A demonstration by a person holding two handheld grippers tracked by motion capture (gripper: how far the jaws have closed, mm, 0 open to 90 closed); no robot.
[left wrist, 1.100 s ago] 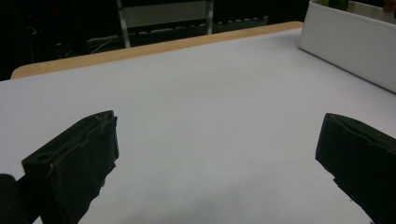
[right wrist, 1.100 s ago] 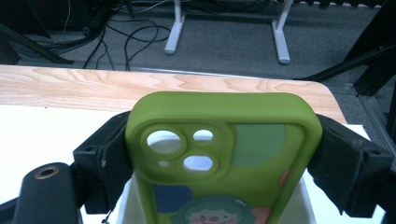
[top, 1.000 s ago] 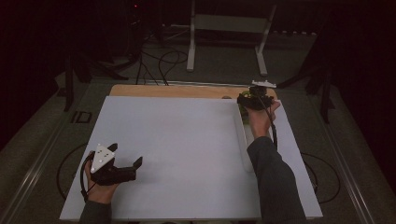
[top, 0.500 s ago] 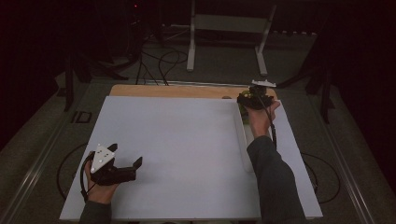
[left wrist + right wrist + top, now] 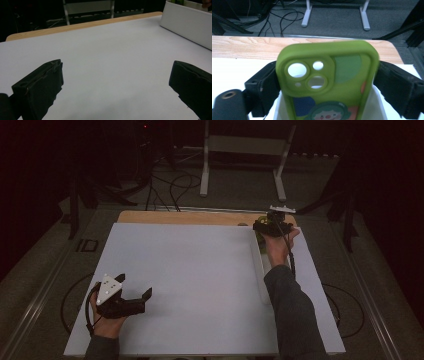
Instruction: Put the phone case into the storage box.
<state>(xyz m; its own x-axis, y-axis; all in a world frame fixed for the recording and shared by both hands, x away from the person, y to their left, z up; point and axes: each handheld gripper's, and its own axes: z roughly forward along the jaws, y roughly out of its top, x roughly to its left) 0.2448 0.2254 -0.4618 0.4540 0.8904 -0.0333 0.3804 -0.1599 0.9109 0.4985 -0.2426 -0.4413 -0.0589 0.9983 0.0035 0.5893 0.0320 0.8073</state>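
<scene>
A green phone case (image 5: 324,82) with camera cut-outs and a cartoon face stands upright between the jaws of my right gripper (image 5: 327,82), above the far end of a white tray (image 5: 378,105). Those jaws have just been opening; the case's sides lie right beside the pads and its top edge is blurred. In the high view my right gripper (image 5: 270,226) is at the table's far right, over the tray (image 5: 260,270), with a bit of green case (image 5: 259,234) under it. My left gripper (image 5: 134,286) rests at the near left, jaws wide apart and empty (image 5: 116,87).
A white sheet (image 5: 200,285) covers most of the wooden table (image 5: 175,217). The tray (image 5: 185,27) runs along the right side of the sheet. Beyond the table's far edge are cables and white stand legs (image 5: 205,165) on the floor.
Nothing visibly differs in the high view; both hands stay where they were.
</scene>
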